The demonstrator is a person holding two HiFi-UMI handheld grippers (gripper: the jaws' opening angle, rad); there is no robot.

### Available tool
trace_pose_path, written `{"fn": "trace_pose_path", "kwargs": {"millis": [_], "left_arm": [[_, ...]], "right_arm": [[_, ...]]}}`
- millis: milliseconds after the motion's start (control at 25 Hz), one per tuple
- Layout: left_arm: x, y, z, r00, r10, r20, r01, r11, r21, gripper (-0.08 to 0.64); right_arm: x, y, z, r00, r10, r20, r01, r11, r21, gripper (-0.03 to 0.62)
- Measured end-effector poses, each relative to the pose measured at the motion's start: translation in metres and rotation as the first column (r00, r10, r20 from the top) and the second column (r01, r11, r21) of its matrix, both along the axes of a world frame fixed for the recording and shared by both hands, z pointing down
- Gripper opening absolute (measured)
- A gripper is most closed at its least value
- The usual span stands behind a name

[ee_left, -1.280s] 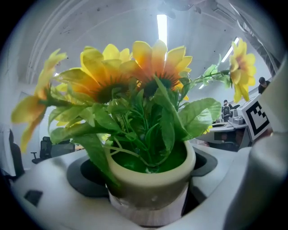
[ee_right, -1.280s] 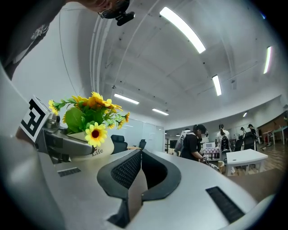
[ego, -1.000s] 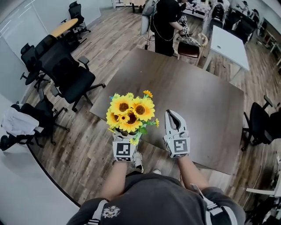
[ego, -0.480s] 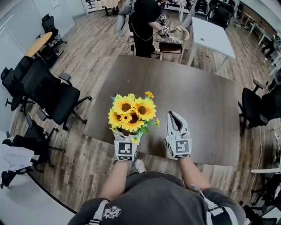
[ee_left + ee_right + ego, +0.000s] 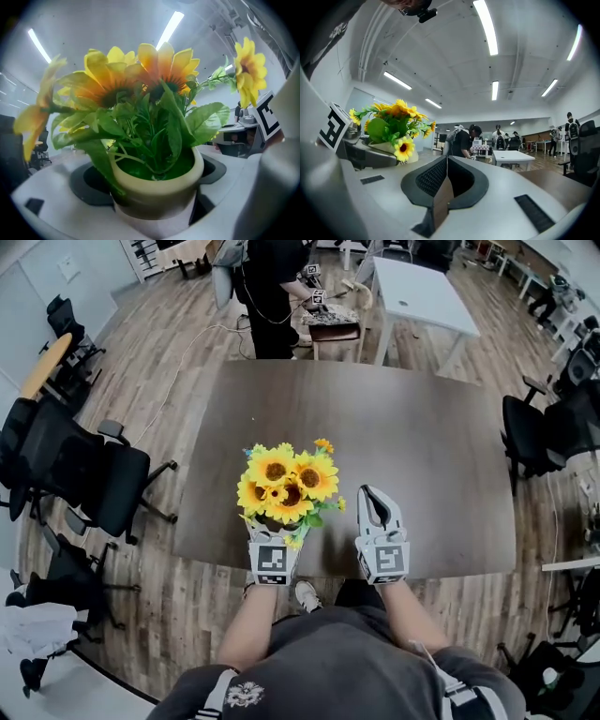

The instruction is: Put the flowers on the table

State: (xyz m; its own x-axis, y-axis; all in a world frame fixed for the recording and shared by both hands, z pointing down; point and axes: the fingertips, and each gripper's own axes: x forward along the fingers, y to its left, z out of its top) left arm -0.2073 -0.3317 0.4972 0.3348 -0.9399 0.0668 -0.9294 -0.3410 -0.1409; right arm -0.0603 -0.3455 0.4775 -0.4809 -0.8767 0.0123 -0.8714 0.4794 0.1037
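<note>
A bunch of yellow sunflowers [image 5: 286, 485] in a cream pot [image 5: 154, 185] is held by my left gripper [image 5: 270, 538], whose jaws are shut on the pot's sides. It hangs over the near edge of the dark brown table [image 5: 422, 456]. In the left gripper view the leaves and blooms fill the frame. My right gripper [image 5: 375, 505] is beside it to the right, jaws shut with nothing between them, also over the table's near edge. The sunflowers [image 5: 393, 119] show at the left of the right gripper view.
Black office chairs [image 5: 75, 474] stand left of the table and another chair [image 5: 539, 432] to its right. A person in black [image 5: 267, 287] stands beyond the far edge by a wooden chair [image 5: 333, 322]. A white table [image 5: 422, 292] is further back.
The view has moved forward so that the table sits more squarely ahead and nearer. Both grippers keep their hold and spacing; the flowers stay in the left gripper.
</note>
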Motion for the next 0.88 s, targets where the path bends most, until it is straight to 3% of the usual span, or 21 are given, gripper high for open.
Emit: {"fn": "trace_pose_path", "kwargs": {"millis": [880], "left_arm": [[0.047,-0.07,0.115,0.993,0.116,0.017,-0.112,0.983,-0.143,0.526]], "right_arm": [[0.029,-0.049,0.086,0.993,0.001,-0.115,-0.017,0.991,-0.133,0.025]]}}
